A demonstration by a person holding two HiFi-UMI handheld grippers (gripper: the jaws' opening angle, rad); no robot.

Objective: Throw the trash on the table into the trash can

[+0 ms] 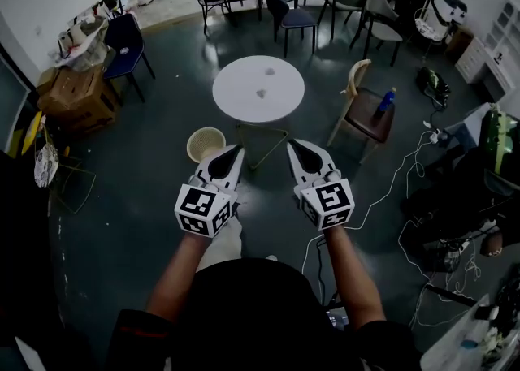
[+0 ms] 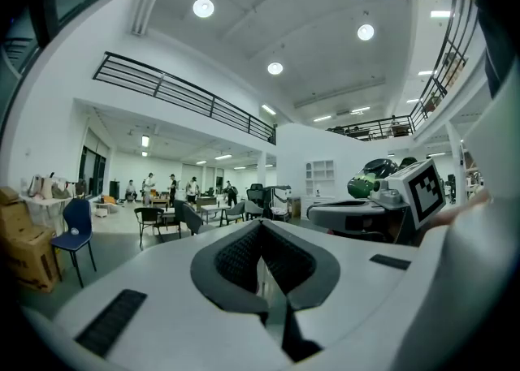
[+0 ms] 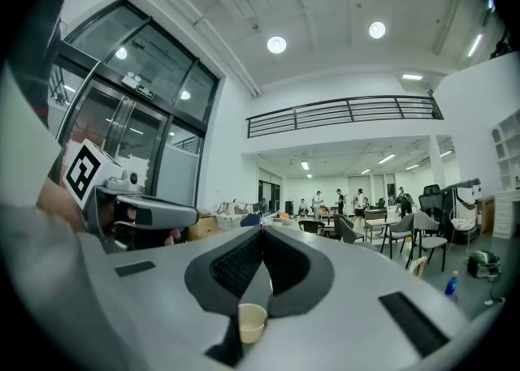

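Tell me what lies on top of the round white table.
On the round white table lie the nearer scrap and the farther scrap, apart, near its middle. Both are too small to identify. The tabletop hides whatever is directly beneath it.

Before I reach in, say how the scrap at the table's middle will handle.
The scrap looks small and crumpled, so probably light and crushable. On the smooth white table it may skid if nudged.
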